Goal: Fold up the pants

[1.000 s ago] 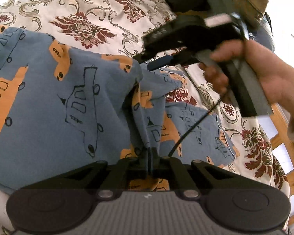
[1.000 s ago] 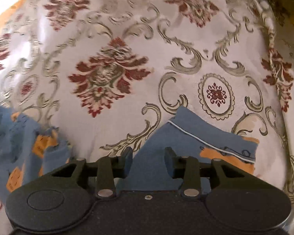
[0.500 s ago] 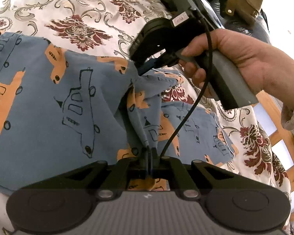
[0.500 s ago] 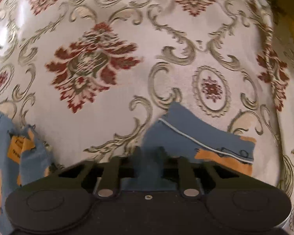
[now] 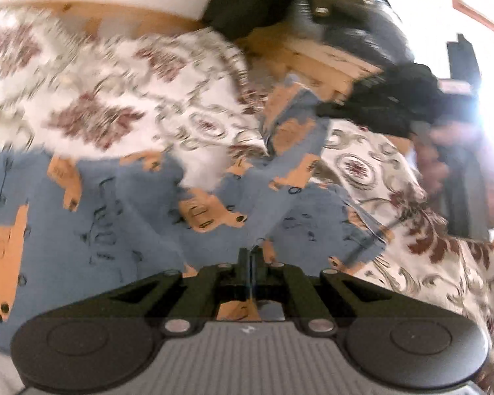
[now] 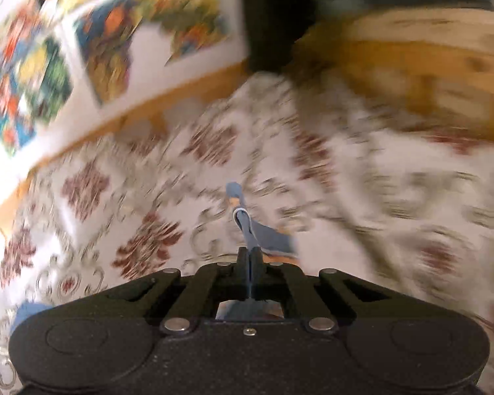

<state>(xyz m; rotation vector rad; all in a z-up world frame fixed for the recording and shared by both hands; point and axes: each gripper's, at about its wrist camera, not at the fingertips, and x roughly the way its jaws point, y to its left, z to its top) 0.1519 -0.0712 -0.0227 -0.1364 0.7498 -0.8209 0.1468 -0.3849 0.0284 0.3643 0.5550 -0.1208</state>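
Both views were blurred by motion. In the left wrist view, the left gripper (image 5: 251,256) sat at the bottom centre of the frame, its jaws pressed together and pinching a fold of the pants (image 5: 122,217). The pants were blue with orange vehicle shapes and black outlines. They spread across the lower left and centre of the frame on a bedspread (image 5: 122,82) patterned in cream with dark red medallions. One strip of the pants rose toward the upper right of the frame, where it met the dark shape of the right gripper (image 5: 332,110); a hand (image 5: 444,154) was dimly visible behind it at the right edge.

In the right wrist view, the right gripper (image 6: 249,258) filled the bottom of the frame, its jaws closed on a narrow blue edge of the pants (image 6: 247,227) with a pale stitched hem, which stood up just beyond the tips. Behind it lay the bedspread (image 6: 154,204), a wooden bed frame (image 6: 411,59) in the upper right, and colourful pictures (image 6: 122,33) in the upper left.
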